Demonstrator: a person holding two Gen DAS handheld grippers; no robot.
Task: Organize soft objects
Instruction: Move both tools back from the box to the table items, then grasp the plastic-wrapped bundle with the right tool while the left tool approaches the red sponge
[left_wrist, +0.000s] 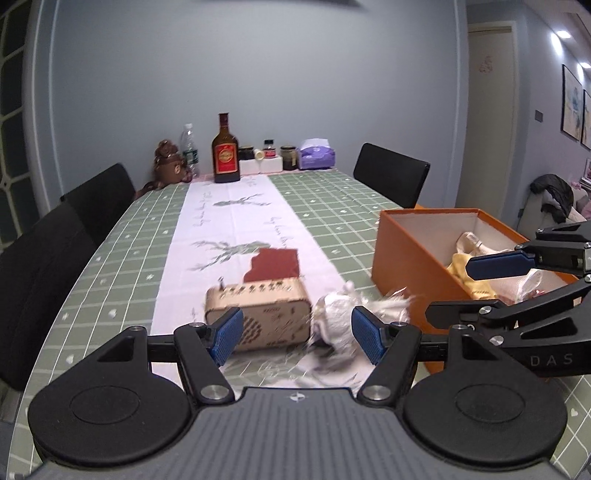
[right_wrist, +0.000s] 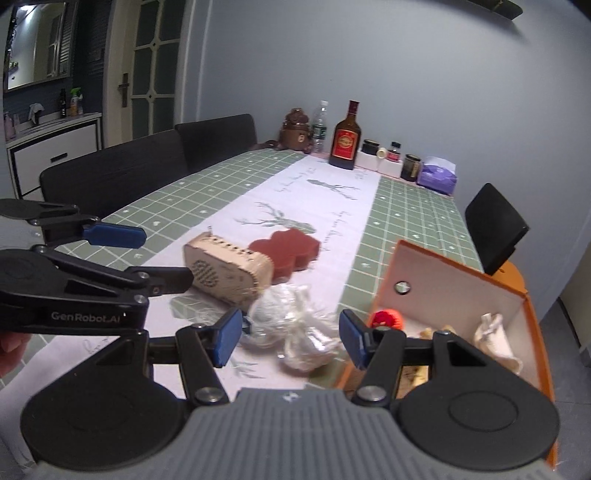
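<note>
From the left wrist, the left gripper (left_wrist: 295, 334) holds its jaws wide above the desk (left_wrist: 110, 266), framing one perforated wooden box (left_wrist: 256, 314) and one blurred white plastic-wrapped soft bundle (left_wrist: 343, 314) just beside one open orange cardboard box (left_wrist: 410, 258). From the right wrist, the right gripper (right_wrist: 290, 338), jaws also wide, hovers over that bundle (right_wrist: 291, 325); one dark red foam block (right_wrist: 288, 249) lies behind the wooden box (right_wrist: 229, 273), and the orange box (right_wrist: 461, 291) holds one cream cloth pouch (right_wrist: 495, 339).
</note>
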